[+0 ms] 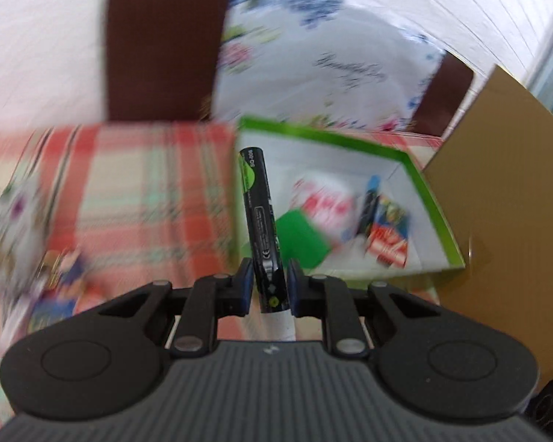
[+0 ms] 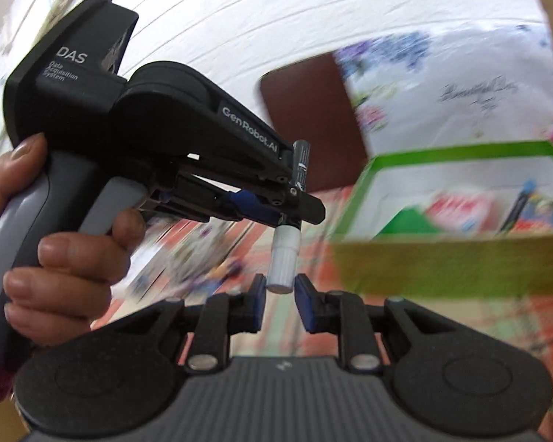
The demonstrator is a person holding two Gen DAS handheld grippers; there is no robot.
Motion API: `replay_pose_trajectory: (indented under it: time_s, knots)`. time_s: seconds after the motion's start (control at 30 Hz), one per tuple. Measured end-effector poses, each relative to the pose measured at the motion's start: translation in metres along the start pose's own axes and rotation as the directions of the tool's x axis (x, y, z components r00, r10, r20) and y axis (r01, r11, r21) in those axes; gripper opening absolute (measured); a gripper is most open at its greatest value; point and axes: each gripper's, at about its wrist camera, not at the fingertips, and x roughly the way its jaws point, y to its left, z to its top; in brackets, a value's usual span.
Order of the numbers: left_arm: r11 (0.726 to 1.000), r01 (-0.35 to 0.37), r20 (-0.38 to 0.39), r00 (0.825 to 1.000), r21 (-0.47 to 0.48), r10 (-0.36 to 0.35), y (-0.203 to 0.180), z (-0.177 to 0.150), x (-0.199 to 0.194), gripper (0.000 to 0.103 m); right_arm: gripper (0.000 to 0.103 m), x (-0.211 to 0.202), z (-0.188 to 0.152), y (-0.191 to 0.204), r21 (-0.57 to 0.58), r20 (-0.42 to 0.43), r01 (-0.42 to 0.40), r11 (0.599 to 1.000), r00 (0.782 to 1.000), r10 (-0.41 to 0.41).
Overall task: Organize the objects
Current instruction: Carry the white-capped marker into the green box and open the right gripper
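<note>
I hold a black marker pen (image 1: 262,228) in the left gripper (image 1: 268,287). Its blue pads are clamped on the lower barrel, low in the centre of the left wrist view. The barrel stands nearly upright, and the white cap (image 2: 284,261) hangs below the jaws, as the right wrist view shows at centre.

The right gripper (image 2: 280,296) sits at the lower centre of its own view. Its fingers are drawn close together, with the white cap end hanging just at the gap between them. I cannot tell whether the pads touch the cap; I judge that they hold nothing.

The green-rimmed box (image 1: 437,199) lies right of centre in the left wrist view, on the red checked cloth (image 1: 136,184). It already holds a green card (image 1: 300,237), a blue-capped pen (image 1: 368,202) and some printed packets (image 1: 389,235). A brown cardboard box (image 1: 497,184) stands at the right edge, beside the green-rimmed one.

Risks, as I judge them:
- The pen is gripped near one end. A quick swing may pivot it between the pads, and it may slip out.
- The cap end is very close to the right fingers. A careless move may knock the pen loose.
- Both views are blurred. A release aimed now may miss the box rim and drop the pen on the cloth.
- A low approach may strike the near wall of the box and push it.
</note>
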Motion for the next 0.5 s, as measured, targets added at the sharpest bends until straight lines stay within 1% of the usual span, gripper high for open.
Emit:
replay_pose_trajectory:
  time_s: [0.1,0.13,0.17,0.2,0.23,0.27,0.3,0.33,0.43,0.5]
  knots:
    - [0.998,-0.023,0.007,1.0,0.06,0.023,-0.02,0.023,0.026,0.022,0.019,0.017,0.021,-0.023,0.056,0.031,0.039,0.998,0.999,-0.041]
    - [0.997,-0.037,0.003,0.999,0.074,0.036,-0.021,0.028,0.035,0.025,0.019,0.025,0.027,-0.03,0.073,0.037,0.057,0.996,0.998,-0.06]
    - [0.994,-0.062,0.003,0.998,0.086,0.062,-0.024,0.034,0.045,0.035,0.023,0.034,0.033,-0.037,0.088,0.041,0.074,0.993,0.996,-0.078]
    - [0.991,-0.102,0.008,0.995,0.092,0.101,-0.025,0.038,0.052,0.039,0.027,0.044,0.037,-0.044,0.096,0.039,0.093,0.991,0.994,-0.098]
    - [0.987,-0.136,0.009,0.991,0.09,0.135,-0.023,0.04,0.058,0.039,0.04,0.055,0.04,-0.05,0.094,0.021,0.114,0.989,0.993,-0.116]
    - [0.986,-0.146,0.004,0.989,0.08,0.146,-0.019,0.04,0.06,0.039,0.042,0.062,0.04,-0.058,0.097,0.007,0.136,0.986,0.99,-0.137]
    - [0.99,-0.125,0.002,0.992,0.063,0.125,-0.014,0.038,0.058,0.039,0.042,0.064,0.037,-0.063,0.11,0.005,0.14,0.984,0.99,-0.141]
    - [0.994,-0.098,0.002,0.995,0.053,0.098,-0.008,0.034,0.055,0.039,0.04,0.06,0.033,-0.065,0.11,0.025,0.132,0.985,0.99,-0.135]
    - [0.997,-0.073,0.018,0.997,0.041,0.072,0.009,0.018,0.037,0.04,0.041,0.049,0.021,-0.059,0.081,0.067,0.147,0.986,0.986,-0.153]
    - [0.998,-0.053,0.021,0.998,0.014,0.053,0.026,0.003,0.021,0.042,0.042,0.04,0.014,-0.05,0.054,0.094,0.151,0.987,0.983,-0.156]
